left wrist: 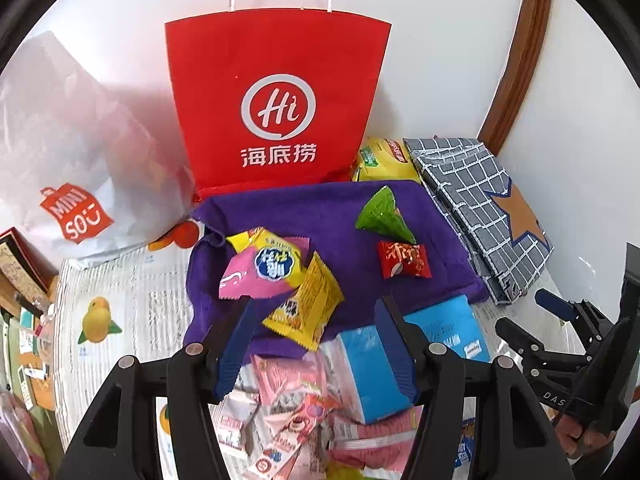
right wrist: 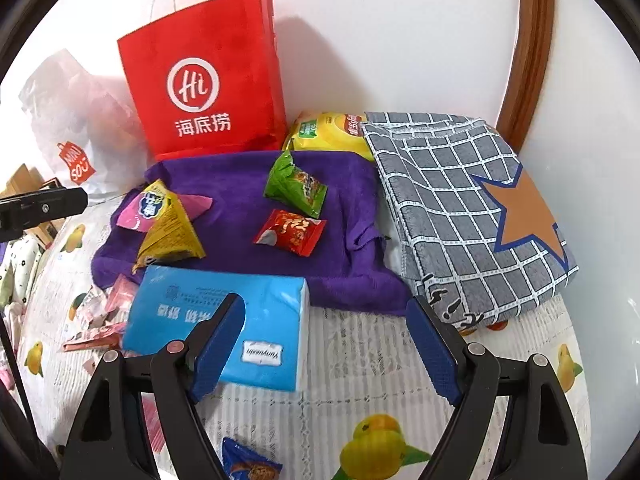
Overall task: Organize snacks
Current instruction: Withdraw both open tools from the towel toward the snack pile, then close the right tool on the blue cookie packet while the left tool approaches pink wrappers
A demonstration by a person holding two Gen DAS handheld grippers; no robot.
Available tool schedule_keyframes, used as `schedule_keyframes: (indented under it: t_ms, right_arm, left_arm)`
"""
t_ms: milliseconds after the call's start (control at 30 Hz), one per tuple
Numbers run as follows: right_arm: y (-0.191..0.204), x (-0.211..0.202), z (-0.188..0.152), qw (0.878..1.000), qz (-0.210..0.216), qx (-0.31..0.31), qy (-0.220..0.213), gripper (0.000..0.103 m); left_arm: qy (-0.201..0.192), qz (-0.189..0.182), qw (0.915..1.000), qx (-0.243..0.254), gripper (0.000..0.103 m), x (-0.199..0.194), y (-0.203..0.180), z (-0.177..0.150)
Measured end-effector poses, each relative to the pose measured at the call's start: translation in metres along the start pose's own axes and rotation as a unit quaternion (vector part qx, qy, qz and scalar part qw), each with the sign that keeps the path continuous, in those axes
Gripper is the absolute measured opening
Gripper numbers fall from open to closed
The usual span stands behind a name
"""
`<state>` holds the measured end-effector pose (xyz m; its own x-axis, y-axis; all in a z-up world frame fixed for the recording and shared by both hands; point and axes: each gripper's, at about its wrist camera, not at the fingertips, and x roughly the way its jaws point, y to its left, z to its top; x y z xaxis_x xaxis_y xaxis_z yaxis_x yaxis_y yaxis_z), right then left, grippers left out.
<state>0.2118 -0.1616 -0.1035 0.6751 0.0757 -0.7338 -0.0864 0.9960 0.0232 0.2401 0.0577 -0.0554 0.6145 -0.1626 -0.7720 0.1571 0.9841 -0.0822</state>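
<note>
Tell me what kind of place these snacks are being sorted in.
Probably a home, on a table against a wall: a fruit-print tablecloth covers the surface, a red paper shopping bag and a white plastic bag stand behind, and a folded checked blanket lies alongside.

Red paper bag point(left wrist: 276, 96) with white logo and lettering. Purple towel point(right wrist: 240, 184) under green snack point(right wrist: 298, 184), red candy point(right wrist: 290, 232), yellow packet point(right wrist: 172, 228), pink-and-yellow packet point(left wrist: 260, 264). Grey cloth point(right wrist: 460, 200), white grid, orange star. Blue tissue pack point(right wrist: 224, 312).
</note>
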Motion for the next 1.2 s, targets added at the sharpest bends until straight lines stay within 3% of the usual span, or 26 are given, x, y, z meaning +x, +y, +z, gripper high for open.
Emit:
schedule_keyframes:
  t_ms: [767, 933, 1200]
  right_arm:
    - [0.009, -0.011, -0.052, 1.0, 0.01, -0.007, 0.018, 0.073]
    - [0.006, -0.014, -0.061, 1.0, 0.019, -0.004, 0.019, 0.068]
    - [0.005, -0.014, -0.078, 0.998, 0.047, -0.006, 0.038, 0.067]
  left_arm:
    - [0.007, 0.025, 0.9991, -0.034, 0.059, -0.011, 0.016, -0.059]
    - [0.009, 0.022, 0.9992, -0.033, 0.059, -0.01, 0.015, -0.07]
    - [0.018, 0.011, 0.9984, -0.053, 0.059, -0.006, 0.023, -0.086]
